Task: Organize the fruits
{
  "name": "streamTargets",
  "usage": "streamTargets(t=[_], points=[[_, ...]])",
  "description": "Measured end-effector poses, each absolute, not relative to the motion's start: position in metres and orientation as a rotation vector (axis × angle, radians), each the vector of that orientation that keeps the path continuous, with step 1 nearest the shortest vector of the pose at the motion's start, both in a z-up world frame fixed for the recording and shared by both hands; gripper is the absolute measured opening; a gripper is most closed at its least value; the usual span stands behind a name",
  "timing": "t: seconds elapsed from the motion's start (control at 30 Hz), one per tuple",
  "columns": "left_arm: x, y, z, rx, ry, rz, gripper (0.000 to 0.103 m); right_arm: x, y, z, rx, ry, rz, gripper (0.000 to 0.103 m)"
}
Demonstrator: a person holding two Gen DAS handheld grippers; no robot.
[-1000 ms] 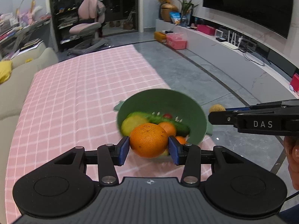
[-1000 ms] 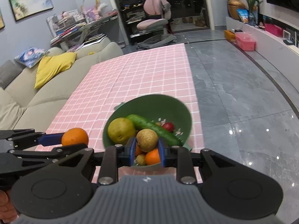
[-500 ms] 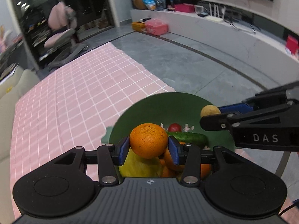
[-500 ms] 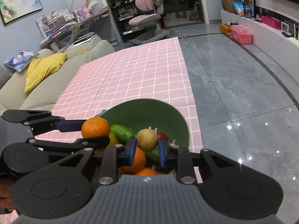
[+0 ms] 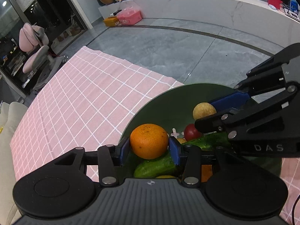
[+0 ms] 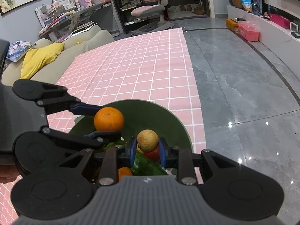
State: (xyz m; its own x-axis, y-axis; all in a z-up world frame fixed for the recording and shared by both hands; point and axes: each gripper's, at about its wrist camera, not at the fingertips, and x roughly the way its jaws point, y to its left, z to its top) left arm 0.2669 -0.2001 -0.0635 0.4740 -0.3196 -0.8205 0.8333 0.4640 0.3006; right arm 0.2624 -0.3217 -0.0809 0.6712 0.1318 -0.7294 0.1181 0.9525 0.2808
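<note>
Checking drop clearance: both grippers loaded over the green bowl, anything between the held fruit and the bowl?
Nothing separate. The orange in the left gripper and the tan fruit in the right gripper hang over the green bowl, but cucumber and tomato already lie beneath.

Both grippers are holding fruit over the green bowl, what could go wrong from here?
1. The grippers are close together; the right gripper could bump the left gripper on release.
2. Dropped, the orange or the tan fruit may bounce off the cucumber or tomato and roll out of the bowl.
</note>
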Motion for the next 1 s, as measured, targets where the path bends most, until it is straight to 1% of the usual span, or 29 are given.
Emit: streamTargets(t=[0.13, 0.17, 0.2, 0.23, 0.27, 0.63, 0.87, 1.0], points=[[0.270, -0.201, -0.065, 0.791, 0.774, -0.789, 0.058, 0.266, -0.325, -0.087, 0.332, 0.856, -0.005, 0.023], [0.268, -0.200, -0.063, 0.794, 0.763, -0.786, 0.062, 0.266, -0.325, -0.086, 0.334, 0.857, -0.008, 0.023], [0.267, -0.199, -0.060, 0.796, 0.757, -0.786, 0.068, 0.266, -0.325, -0.085, 0.335, 0.853, -0.011, 0.024], [0.265, -0.199, -0.057, 0.792, 0.752, -0.789, 0.070, 0.265, -0.326, -0.084, 0.338, 0.848, -0.014, 0.029], [0.265, -0.198, -0.053, 0.787, 0.748, -0.788, 0.071, 0.264, -0.326, -0.083, 0.341, 0.842, -0.014, 0.031], [0.252, -0.184, -0.005, 0.678, 0.759, -0.706, 0.073, 0.246, -0.328, -0.048, 0.325, 0.791, -0.018, 0.031], [0.235, -0.153, 0.039, 0.390, 0.840, -0.557, 0.076, 0.221, -0.322, -0.016, 0.293, 0.772, -0.018, 0.031], [0.213, -0.142, 0.056, 0.312, 0.838, -0.488, 0.076, 0.199, -0.315, 0.002, 0.273, 0.761, -0.007, 0.034]])
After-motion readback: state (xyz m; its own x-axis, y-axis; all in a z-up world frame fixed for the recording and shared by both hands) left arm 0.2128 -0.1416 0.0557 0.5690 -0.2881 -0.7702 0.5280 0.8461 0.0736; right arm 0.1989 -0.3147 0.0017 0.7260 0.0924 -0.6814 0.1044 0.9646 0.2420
